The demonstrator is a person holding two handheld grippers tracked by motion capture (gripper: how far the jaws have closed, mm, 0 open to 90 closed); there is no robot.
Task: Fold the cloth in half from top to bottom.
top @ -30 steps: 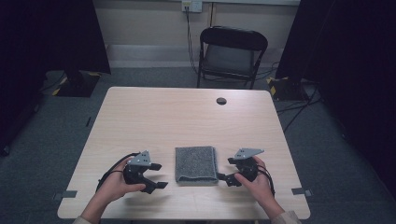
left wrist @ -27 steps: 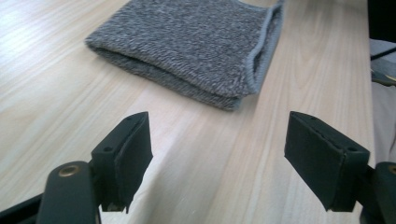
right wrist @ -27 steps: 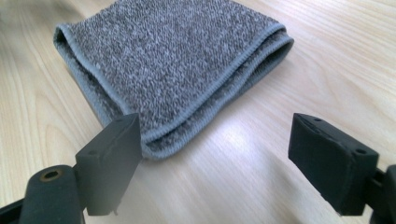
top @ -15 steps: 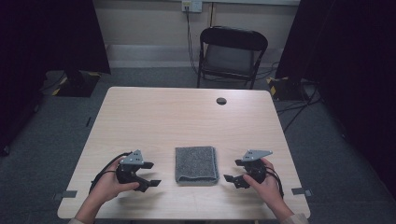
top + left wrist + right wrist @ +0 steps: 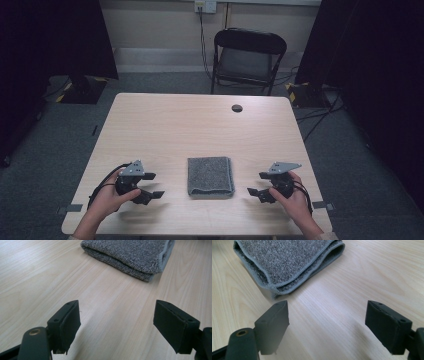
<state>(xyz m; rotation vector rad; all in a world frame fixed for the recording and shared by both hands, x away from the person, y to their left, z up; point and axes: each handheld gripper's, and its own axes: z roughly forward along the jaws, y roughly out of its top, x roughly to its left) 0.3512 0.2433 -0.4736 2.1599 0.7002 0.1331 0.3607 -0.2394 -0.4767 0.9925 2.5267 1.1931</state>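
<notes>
pale wood table [image 5: 200, 125] — grey folded towel [image 5: 210, 176] (near edge), black chair [image 5: 248, 56] behind

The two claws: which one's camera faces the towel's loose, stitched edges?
The right claw: its view shows the towel's layered hemmed edges; the left claw mostly faces a smooth fold.

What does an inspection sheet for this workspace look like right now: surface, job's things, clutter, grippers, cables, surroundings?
Surface: pale wood table, bare apart from what is listed.
Job's things: folded grey towel near the front edge, flat, between the grippers, touched by neither.
Clutter: small dark round thing near the far edge; cannot tell what it is.
Grippers: left gripper and right gripper both open, empty, pointing at the towel.
Cables: black cable loops by the left hand; wall cable drops from a socket.
Surroundings: black folding chair behind the table, grey carpet, dark curtains.
</notes>
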